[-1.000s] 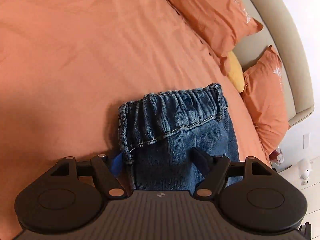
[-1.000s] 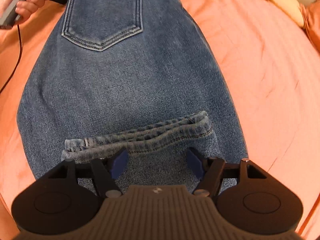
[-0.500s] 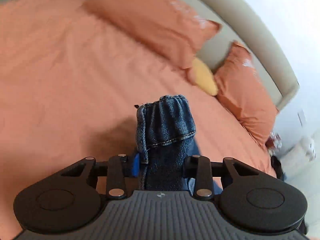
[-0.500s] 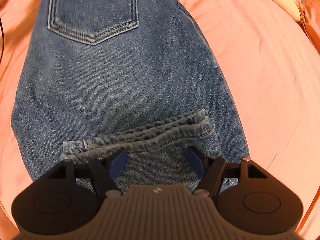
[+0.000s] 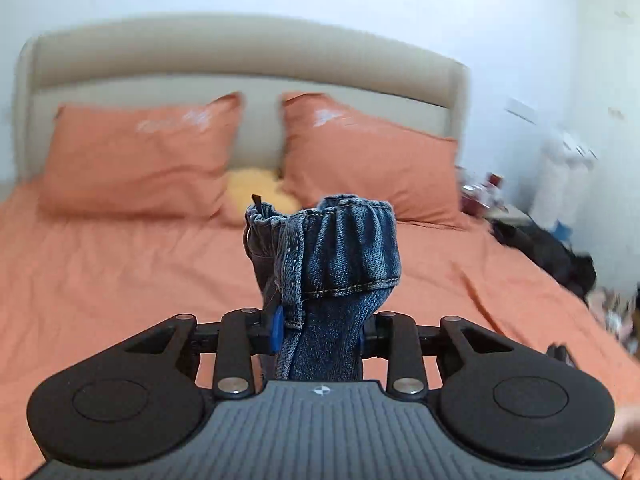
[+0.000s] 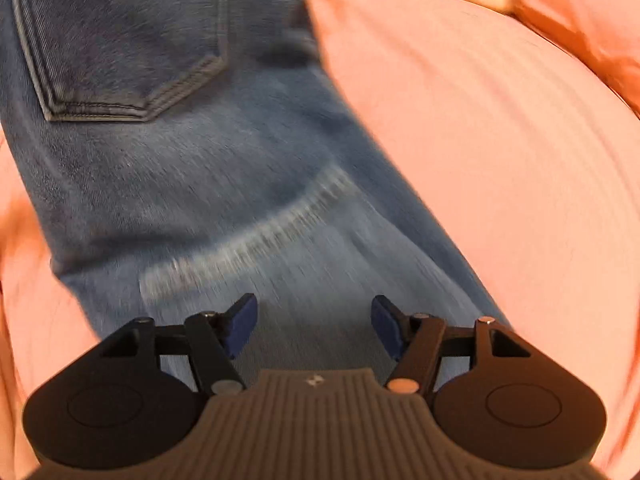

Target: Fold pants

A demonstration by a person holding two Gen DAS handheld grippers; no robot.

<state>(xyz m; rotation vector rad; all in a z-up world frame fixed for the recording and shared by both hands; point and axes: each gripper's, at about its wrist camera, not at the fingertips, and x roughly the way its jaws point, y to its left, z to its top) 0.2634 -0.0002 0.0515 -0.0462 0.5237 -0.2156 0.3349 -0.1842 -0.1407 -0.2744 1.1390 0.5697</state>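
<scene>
Left gripper (image 5: 320, 330): jaws closed tight on bunched denim; the blue pad (image 5: 277, 328) of the left finger presses the cloth, the right pad is hidden behind it.
Left gripper pose: raised, aimed level along the bed.
Right gripper (image 6: 314, 326): jaws spread wide, blue pads (image 6: 240, 324) apart with nothing between them.
Right gripper pose: tilted down over the cloth below; whether the fingertips touch it cannot be told, as the view is blurred.
Hand (image 5: 624, 426): a sliver of skin shows at the lower right edge of the left view.
</scene>
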